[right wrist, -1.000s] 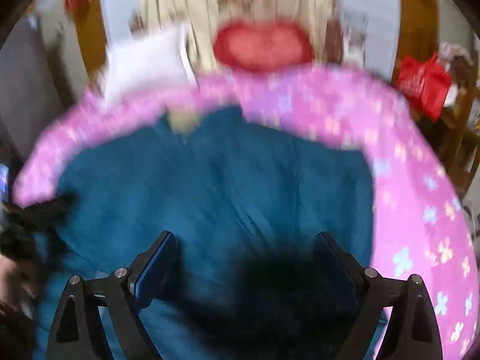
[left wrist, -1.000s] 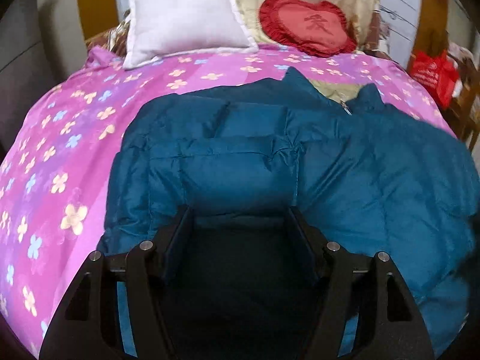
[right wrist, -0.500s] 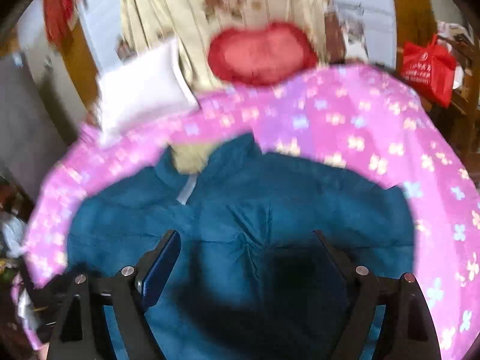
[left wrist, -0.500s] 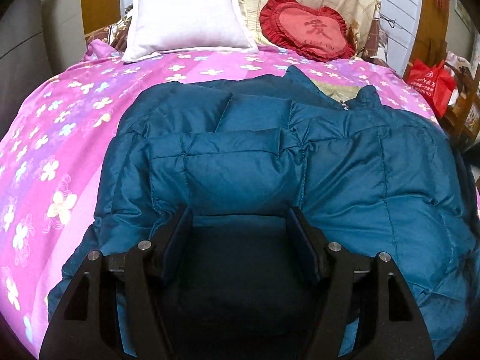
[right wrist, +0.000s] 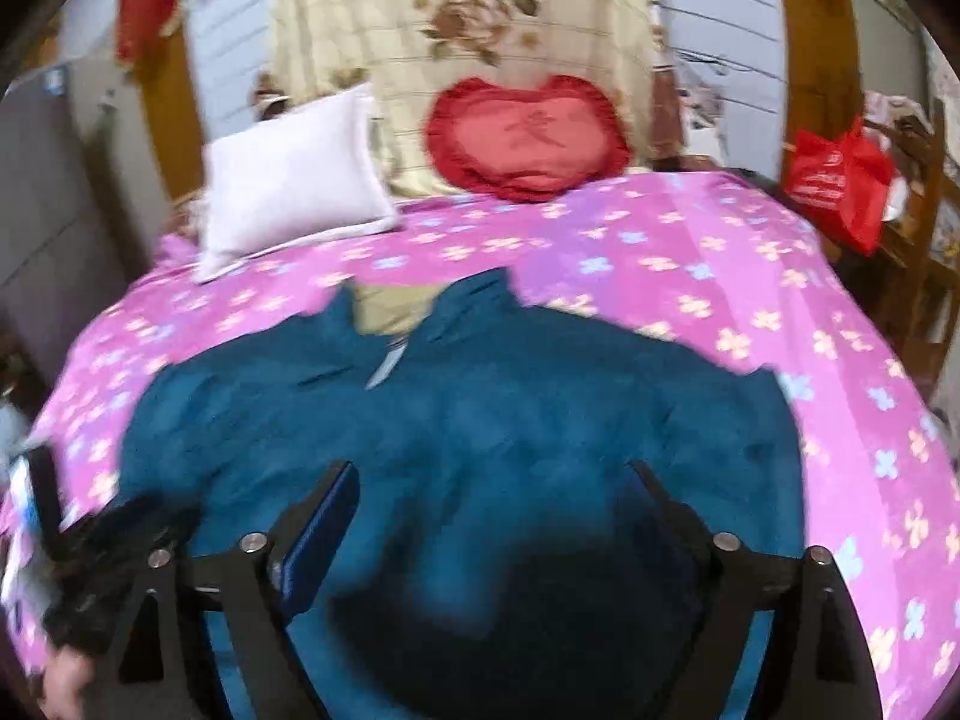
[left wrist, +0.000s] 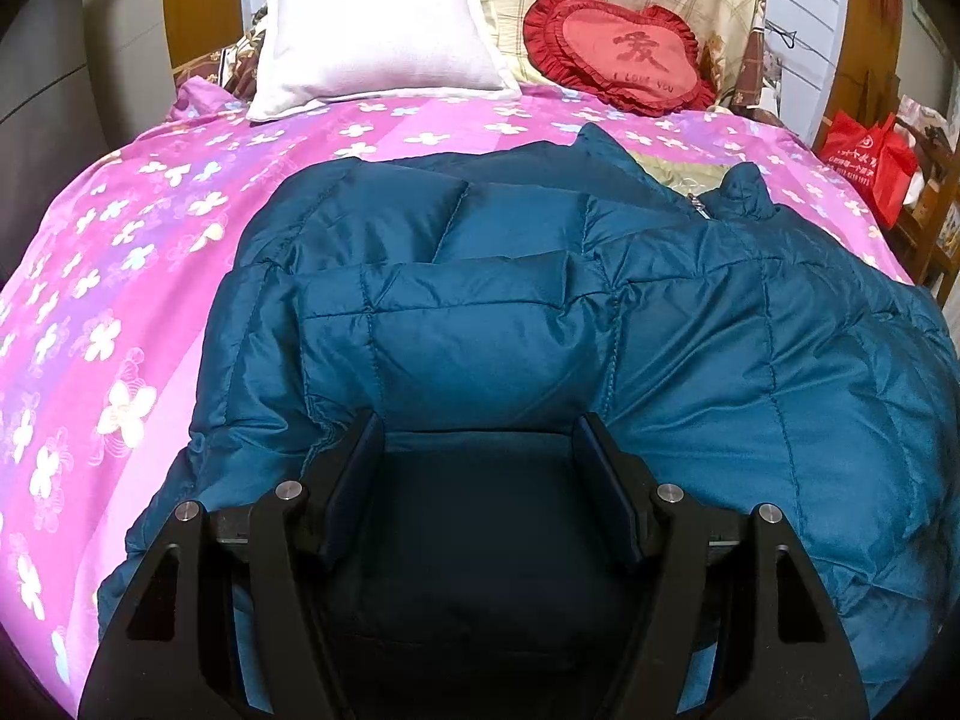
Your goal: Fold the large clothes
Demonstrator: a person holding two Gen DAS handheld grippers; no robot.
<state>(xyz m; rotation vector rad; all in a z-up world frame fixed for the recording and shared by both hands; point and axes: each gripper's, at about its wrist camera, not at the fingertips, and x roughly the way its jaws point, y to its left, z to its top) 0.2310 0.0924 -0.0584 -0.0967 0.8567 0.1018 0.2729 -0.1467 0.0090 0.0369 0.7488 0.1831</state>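
Observation:
A large teal quilted jacket point(left wrist: 690, 324) lies spread on a bed with a pink flowered cover point(left wrist: 120, 276). Its collar and zip point toward the pillows, and its left sleeve is folded across the body. My left gripper point(left wrist: 477, 438) is open just above the jacket's near part, with jacket fabric between the fingers but not pinched. In the right wrist view the jacket point(right wrist: 480, 420) lies below my right gripper point(right wrist: 492, 480), which is open and empty above it. The view is blurred.
A white pillow point(left wrist: 378, 30) and a red heart cushion point(left wrist: 624, 54) lean on a floral quilt at the bed's head. A red bag point(left wrist: 870, 162) sits on furniture to the right. A gloved hand with the other gripper point(right wrist: 102, 564) shows at left.
My right gripper has lifted and pulled back, so more of the bed shows. My left gripper has shifted slightly; the jacket's left sleeve stays folded over the body.

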